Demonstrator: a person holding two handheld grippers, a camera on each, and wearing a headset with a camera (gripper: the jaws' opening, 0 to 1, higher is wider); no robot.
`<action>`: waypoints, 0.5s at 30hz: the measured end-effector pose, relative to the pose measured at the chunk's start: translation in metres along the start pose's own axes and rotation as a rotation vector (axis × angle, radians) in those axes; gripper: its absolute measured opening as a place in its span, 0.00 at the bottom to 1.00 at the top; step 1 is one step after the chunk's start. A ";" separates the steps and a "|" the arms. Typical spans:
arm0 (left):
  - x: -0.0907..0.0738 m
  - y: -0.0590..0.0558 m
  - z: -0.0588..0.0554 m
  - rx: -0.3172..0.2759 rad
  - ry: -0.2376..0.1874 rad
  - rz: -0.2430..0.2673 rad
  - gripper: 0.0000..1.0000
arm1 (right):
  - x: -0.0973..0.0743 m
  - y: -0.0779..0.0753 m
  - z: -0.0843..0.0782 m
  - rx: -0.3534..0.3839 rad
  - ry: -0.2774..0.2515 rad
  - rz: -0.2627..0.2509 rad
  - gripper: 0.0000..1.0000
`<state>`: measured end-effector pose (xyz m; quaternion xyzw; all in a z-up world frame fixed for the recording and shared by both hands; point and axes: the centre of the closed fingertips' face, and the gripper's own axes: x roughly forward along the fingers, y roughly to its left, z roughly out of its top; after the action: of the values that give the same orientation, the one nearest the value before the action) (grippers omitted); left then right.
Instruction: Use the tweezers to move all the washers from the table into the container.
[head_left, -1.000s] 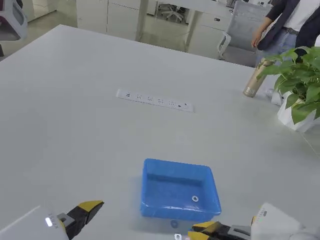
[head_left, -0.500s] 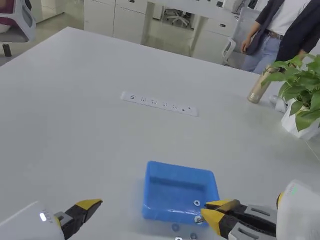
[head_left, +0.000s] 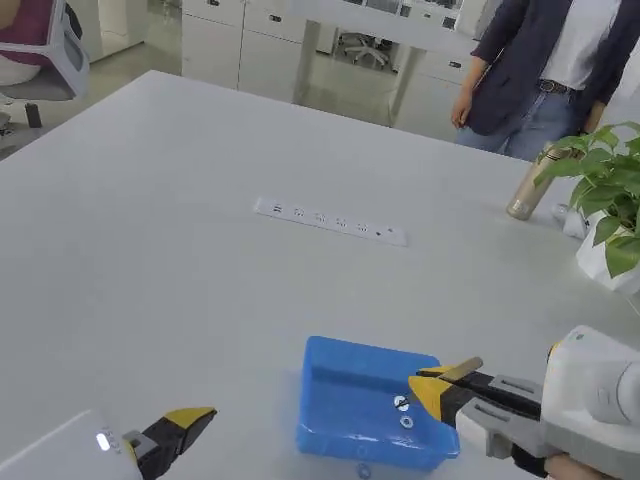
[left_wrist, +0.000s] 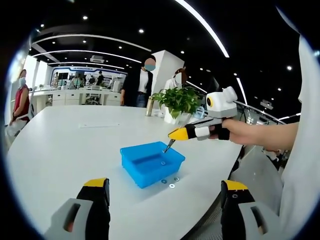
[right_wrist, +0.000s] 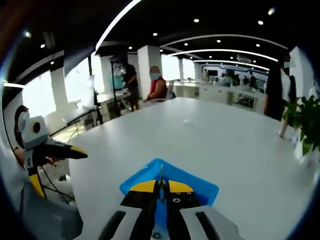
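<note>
A blue container (head_left: 345, 405) sits near the table's front edge, with two washers (head_left: 401, 404) lying inside it. My right gripper (head_left: 432, 388) hovers over its right side, shut on thin tweezers (right_wrist: 161, 176) whose tip (left_wrist: 168, 146) points down into the container (left_wrist: 148, 161). I cannot tell whether the tip holds a washer. Three more washers (left_wrist: 171, 185) lie on the table just in front of the container. My left gripper (left_wrist: 165, 186) stands open and empty, low at the front left (head_left: 190, 422), away from the container.
A white power strip (head_left: 330, 220) lies mid-table. A gold bottle (head_left: 528, 185) and a potted plant (head_left: 612, 195) stand at the right. A person (head_left: 545, 70) stands beyond the far edge. A chair (head_left: 45, 55) is at the far left.
My right gripper has risen from the table in front of the container and moved over its right side. A second washer now lies inside. The head camera has tilted upward.
</note>
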<state>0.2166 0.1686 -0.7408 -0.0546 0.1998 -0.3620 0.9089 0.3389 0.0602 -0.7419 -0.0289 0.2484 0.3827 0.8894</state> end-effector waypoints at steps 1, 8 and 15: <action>-0.001 0.001 0.000 -0.002 -0.002 0.002 0.94 | 0.002 -0.002 -0.002 0.022 0.006 0.002 0.03; -0.002 0.002 0.000 -0.004 0.000 0.010 0.93 | 0.021 -0.027 -0.023 0.129 0.086 -0.019 0.03; -0.002 0.003 -0.002 -0.011 0.005 0.013 0.93 | 0.036 -0.034 -0.034 0.162 0.142 -0.013 0.03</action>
<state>0.2163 0.1729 -0.7432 -0.0577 0.2043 -0.3551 0.9104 0.3692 0.0516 -0.7927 0.0142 0.3405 0.3526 0.8715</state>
